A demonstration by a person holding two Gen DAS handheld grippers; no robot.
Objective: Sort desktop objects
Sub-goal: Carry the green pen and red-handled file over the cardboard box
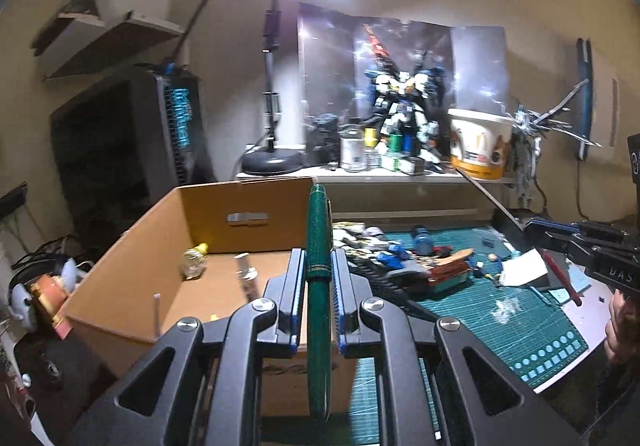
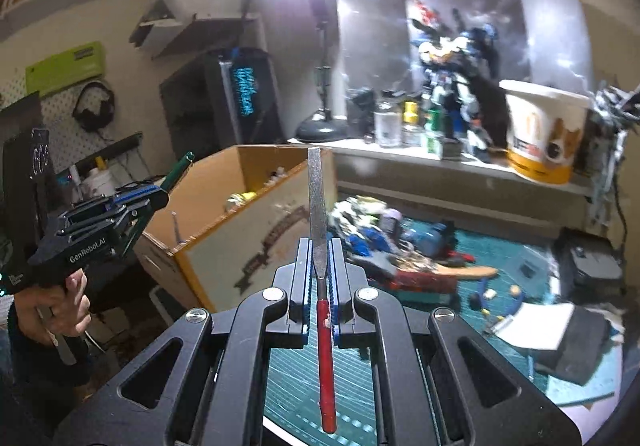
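Your left claw [image 1: 318,266] is clamped on a green fountain pen [image 1: 319,246], which stands upright between the pads and pokes well past the fingertips; it hangs over the near right corner of the open cardboard box [image 1: 132,278]. Inside the box you can see a small clear bottle with a yellow cap [image 1: 194,262] and a clear tube [image 1: 245,270] lying on its floor. Your right claw [image 2: 319,274] is clamped on a flat metal file with a red handle [image 2: 318,214], blade pointing up and forward, handle running back between the fingers. It hovers above the green cutting mat [image 2: 500,258] on the surface, just right of the box. From the right wrist view your left claw [image 2: 158,196] shows at the left, held in your hand [image 2: 60,306], the pen tip angled towards the box. On the mat, near the box's right wall, a heap of blue, white and red model parts [image 1: 396,258] lies jumbled together, with a sheet of white paper [image 1: 524,268] further right. On the shelf behind stand a robot model [image 1: 404,114], a white and yellow bucket [image 1: 480,144] and the lamp base [image 1: 272,162].
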